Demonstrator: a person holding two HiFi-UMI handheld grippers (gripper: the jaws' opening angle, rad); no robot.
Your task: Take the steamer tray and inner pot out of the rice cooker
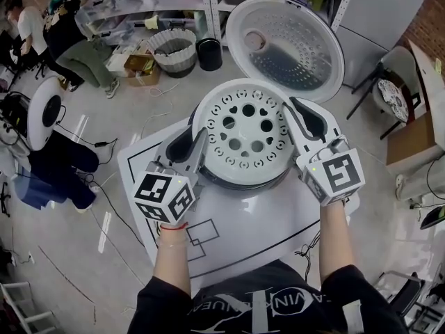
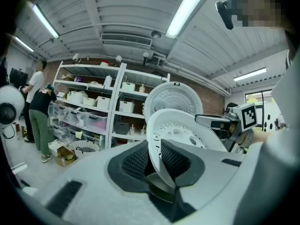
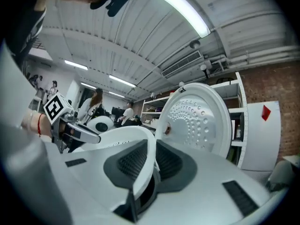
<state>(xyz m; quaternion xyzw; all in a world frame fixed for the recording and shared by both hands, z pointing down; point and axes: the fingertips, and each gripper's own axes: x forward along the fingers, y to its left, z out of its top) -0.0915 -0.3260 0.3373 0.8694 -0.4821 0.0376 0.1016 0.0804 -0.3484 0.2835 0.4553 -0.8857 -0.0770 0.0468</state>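
1 steamer tray (image 1: 247, 132) sits atop 1 rice cooker (image 1: 245, 181), whose 1 lid (image 1: 285, 37) stands open. The 2 grippers pinch the tray's rim, the left gripper (image 1: 197, 147) and the right gripper (image 1: 295, 113) on opposite sides.

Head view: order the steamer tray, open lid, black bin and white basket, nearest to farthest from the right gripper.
1. steamer tray: in its jaws.
2. open lid: just behind.
3. black bin: upper middle.
4. white basket: left of bin.

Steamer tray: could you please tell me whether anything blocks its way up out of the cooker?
Nothing visible does. The lid stands swung open behind the cooker, clear of the space above the tray. The left gripper and right gripper each clamp the tray's rim at opposite sides.
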